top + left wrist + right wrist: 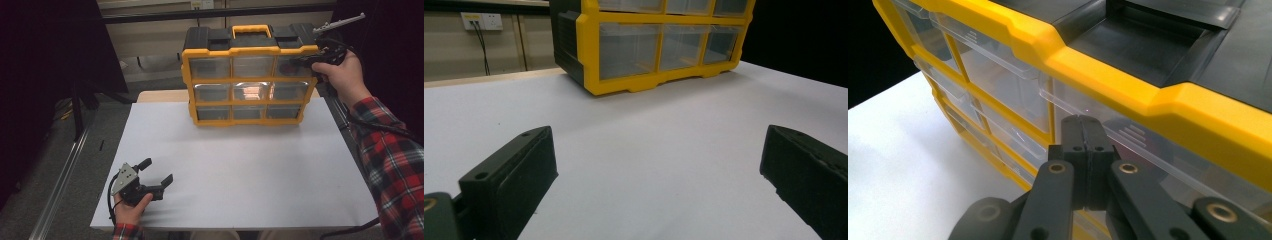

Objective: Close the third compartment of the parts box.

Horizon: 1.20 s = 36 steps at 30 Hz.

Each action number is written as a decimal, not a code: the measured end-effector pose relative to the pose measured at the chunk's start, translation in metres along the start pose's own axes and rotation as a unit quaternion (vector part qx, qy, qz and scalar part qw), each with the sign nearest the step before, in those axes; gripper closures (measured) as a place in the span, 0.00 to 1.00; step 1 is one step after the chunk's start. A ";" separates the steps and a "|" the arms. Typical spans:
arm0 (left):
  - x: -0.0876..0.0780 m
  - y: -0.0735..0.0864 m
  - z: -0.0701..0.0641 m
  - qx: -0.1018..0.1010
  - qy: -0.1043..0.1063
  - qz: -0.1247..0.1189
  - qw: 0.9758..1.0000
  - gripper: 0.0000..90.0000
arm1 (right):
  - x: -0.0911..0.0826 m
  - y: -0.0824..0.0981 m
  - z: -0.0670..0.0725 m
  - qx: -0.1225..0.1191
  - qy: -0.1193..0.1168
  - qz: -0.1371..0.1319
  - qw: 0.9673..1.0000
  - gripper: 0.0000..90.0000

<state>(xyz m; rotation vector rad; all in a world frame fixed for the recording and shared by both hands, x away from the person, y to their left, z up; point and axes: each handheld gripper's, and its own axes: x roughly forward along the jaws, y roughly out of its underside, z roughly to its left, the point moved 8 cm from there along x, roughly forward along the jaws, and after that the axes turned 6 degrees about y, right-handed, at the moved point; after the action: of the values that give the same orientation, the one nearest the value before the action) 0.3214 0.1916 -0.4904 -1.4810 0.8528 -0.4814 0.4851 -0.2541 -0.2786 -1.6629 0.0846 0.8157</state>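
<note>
Pressing my right gripper, jaws together, against yellow organizer top-right drawer | left gripper spread wide, low over white table

A yellow-framed organizer cabinet stands upright at the far edge of the white table, with a black top and a yellow carry handle. Its front shows three rows of three clear drawers, all pushed in.

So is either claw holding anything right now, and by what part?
Left claw is open and empty. Right claw is shut at the top right drawer of the organizer; whether it grips anything can't be told.
</note>
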 end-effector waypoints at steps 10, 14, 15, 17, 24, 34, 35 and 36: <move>0.000 0.000 0.000 -0.001 0.002 -0.001 1.000 0.02 | 0.005 0.004 0.000 0.003 0.001 0.002 1.000 1.00; 0.000 0.000 0.000 0.001 0.000 0.001 1.000 0.02 | 0.005 0.003 0.000 0.004 0.004 0.002 1.000 1.00; 0.000 -0.001 0.000 -0.001 0.001 -0.002 1.000 0.02 | 0.006 0.003 0.000 0.004 0.002 0.001 1.000 1.00; 0.000 -0.001 0.000 -0.001 0.001 -0.003 1.000 0.02 | 0.006 0.003 -0.001 0.005 0.003 -0.001 1.000 1.00; 0.000 -0.001 0.000 0.000 0.001 -0.003 1.000 0.02 | 0.007 0.003 0.000 0.007 0.006 -0.003 1.000 1.00; 0.000 -0.002 -0.001 -0.003 0.004 -0.007 1.000 0.02 | 0.001 0.008 0.004 0.022 0.003 -0.020 1.000 0.82; 0.001 -0.003 -0.002 -0.008 0.004 -0.011 1.000 0.02 | 0.000 0.009 0.004 0.023 0.001 -0.023 0.999 0.80; 0.000 -0.003 -0.001 -0.003 0.005 -0.007 1.000 0.02 | 0.000 0.009 0.005 0.027 0.002 -0.025 0.999 0.76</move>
<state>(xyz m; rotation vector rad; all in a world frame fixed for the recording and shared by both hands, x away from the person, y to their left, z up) 0.3215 0.1902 -0.4877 -1.4919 0.8524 -0.4966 0.4787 -0.2526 -0.2865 -1.6105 0.0673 0.7661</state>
